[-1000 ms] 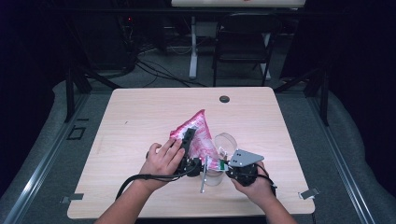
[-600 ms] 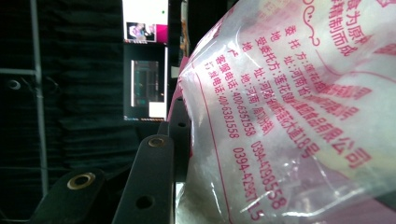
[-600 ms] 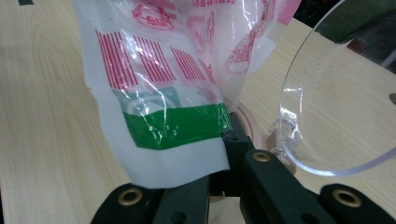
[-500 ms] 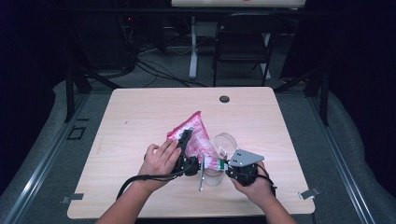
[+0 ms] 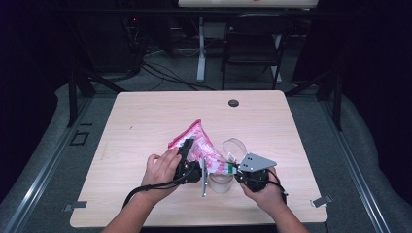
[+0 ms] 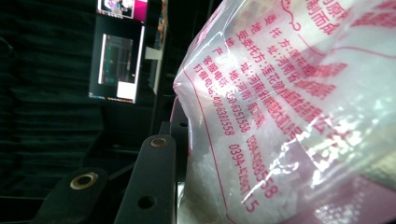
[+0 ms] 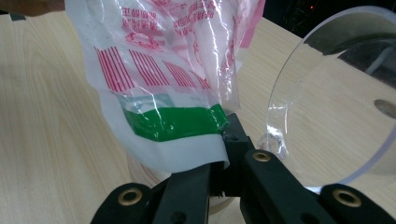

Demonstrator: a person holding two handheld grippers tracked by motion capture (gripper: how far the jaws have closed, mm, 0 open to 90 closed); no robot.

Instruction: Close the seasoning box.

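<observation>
Spanning both grippers above the table (image 5: 145,121), the pink printed bag (image 5: 201,143) is held aloft: right gripper (image 7: 219,154) clamped on its green-banded corner beside a clear cup (image 7: 327,93), left gripper (image 5: 187,148) jaws gripping its upper side.

A light wooden counter (image 5: 145,126) fills the middle of the frame, with a small dark round cap (image 5: 233,103) (set into its surface) near the top edge. Behind it, at upper centre, stands a dark folding chair (image 5: 252,43); loose cables (image 5: 165,73) trail across the grey floor (image 5: 48,145).
</observation>
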